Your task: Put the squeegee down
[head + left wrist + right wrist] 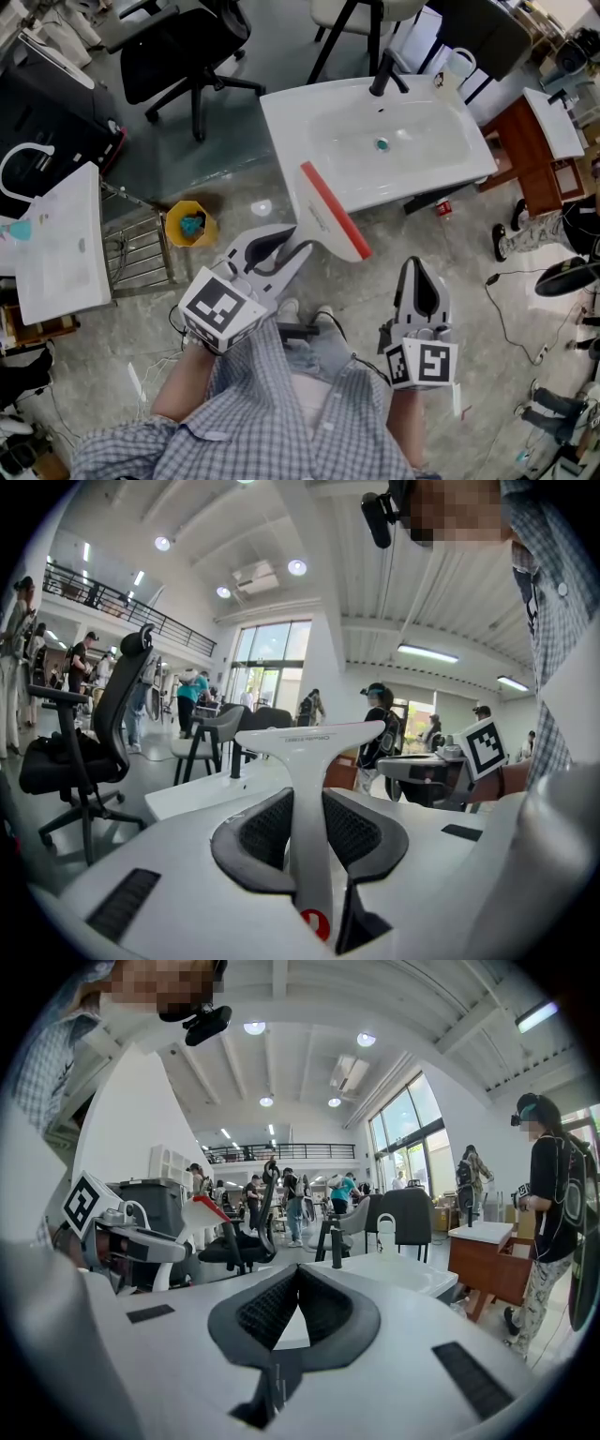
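The squeegee [328, 211] is white with a red rubber blade, and its head hangs over the front left edge of a white sink basin [441, 164]. My left gripper [274, 251] is shut on its handle. In the left gripper view the handle [310, 855] runs up between the black pads to the T-shaped head [309, 738]. My right gripper [419, 281] hovers lower right of the sink, shut with nothing in it; its pads meet at the tips [298, 1271]. The right gripper view shows the red blade [208, 1211] at the left and the basin [394, 1274] ahead.
A black faucet [385, 73] stands at the basin's back. A yellow bucket [190, 225] and a metal rack [141, 248] sit left of me, beside another white basin [61, 244]. A black office chair [178, 47] is behind and a wooden cabinet [534, 159] at the right. People stand around.
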Available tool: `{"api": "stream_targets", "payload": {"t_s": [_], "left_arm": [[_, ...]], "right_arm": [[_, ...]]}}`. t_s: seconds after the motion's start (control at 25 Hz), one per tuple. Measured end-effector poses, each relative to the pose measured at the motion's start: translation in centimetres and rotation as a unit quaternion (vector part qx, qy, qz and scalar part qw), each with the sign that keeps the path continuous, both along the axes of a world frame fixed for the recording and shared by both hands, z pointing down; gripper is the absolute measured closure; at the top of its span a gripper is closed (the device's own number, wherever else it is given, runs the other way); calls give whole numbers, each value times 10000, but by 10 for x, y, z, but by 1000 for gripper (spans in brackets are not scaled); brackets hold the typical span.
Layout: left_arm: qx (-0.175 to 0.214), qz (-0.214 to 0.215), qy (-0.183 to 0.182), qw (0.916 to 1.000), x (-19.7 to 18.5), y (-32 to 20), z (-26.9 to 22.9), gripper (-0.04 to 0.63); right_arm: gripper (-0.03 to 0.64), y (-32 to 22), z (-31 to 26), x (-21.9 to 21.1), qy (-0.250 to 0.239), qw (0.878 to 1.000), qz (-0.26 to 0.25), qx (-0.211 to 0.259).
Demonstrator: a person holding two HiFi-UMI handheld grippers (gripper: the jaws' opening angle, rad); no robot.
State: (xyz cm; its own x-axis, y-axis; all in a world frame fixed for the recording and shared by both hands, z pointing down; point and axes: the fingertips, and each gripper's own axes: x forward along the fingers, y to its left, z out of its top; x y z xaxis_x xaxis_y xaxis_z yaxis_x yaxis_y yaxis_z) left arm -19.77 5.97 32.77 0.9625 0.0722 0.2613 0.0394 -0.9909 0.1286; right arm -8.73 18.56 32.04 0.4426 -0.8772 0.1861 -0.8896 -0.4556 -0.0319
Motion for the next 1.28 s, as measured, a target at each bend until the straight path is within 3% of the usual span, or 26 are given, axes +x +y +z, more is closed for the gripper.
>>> {"api": "stream_targets", "payload": {"t_s": [0.8,1.28], "left_arm": [[49,339,86,9994,-30,-15,2,500],[97,373,46,9992,6,-5,5,500]], "right_arm": [[609,-5,1,-44,87,9993,363,57],[609,9,7,-3,30,9990,443,36]]}}
